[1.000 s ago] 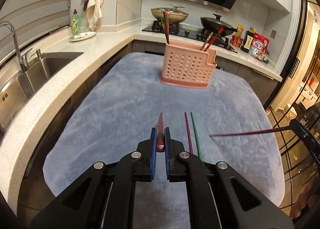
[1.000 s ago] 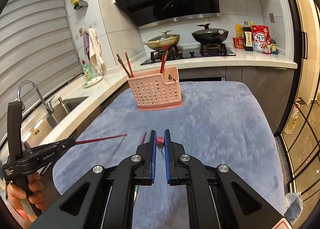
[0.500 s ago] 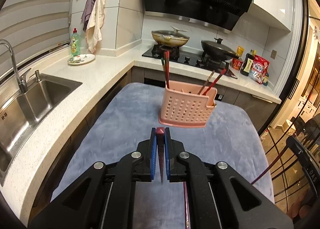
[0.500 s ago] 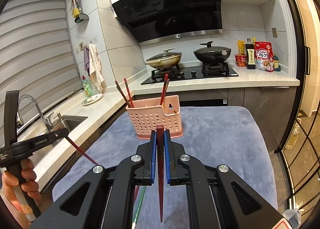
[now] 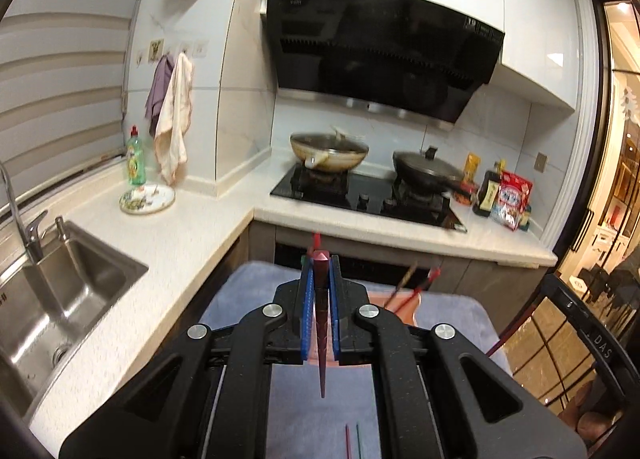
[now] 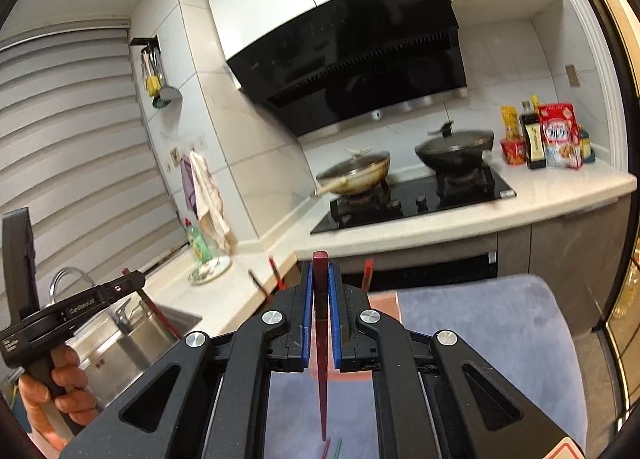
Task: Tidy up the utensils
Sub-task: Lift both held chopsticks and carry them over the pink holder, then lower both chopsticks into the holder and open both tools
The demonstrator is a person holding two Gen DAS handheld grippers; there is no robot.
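My left gripper (image 5: 320, 271) is shut on a dark red chopstick (image 5: 321, 331) that hangs point down between the blue pads. My right gripper (image 6: 320, 275) is shut on another dark red chopstick (image 6: 321, 359), also point down. The pink utensil basket (image 5: 412, 309) is mostly hidden behind the left gripper; a sliver shows in the right wrist view (image 6: 384, 301). Red chopsticks (image 5: 420, 289) stand in it. A red and a green chopstick (image 5: 352, 441) lie on the blue-grey mat (image 5: 248, 287) below. The left gripper also shows at the left of the right wrist view (image 6: 136, 279).
A steel sink (image 5: 52, 271) and tap are to the left in the white counter (image 5: 180, 235). A hob with two pans (image 5: 328, 151) stands behind. A plate (image 5: 147, 199), a soap bottle (image 5: 135, 157) and food packets (image 5: 514, 199) stand on the counter.
Both grippers have risen and tilted up, each carrying its chopstick from lying near the mat to hanging point down. The basket has dropped behind the fingers.
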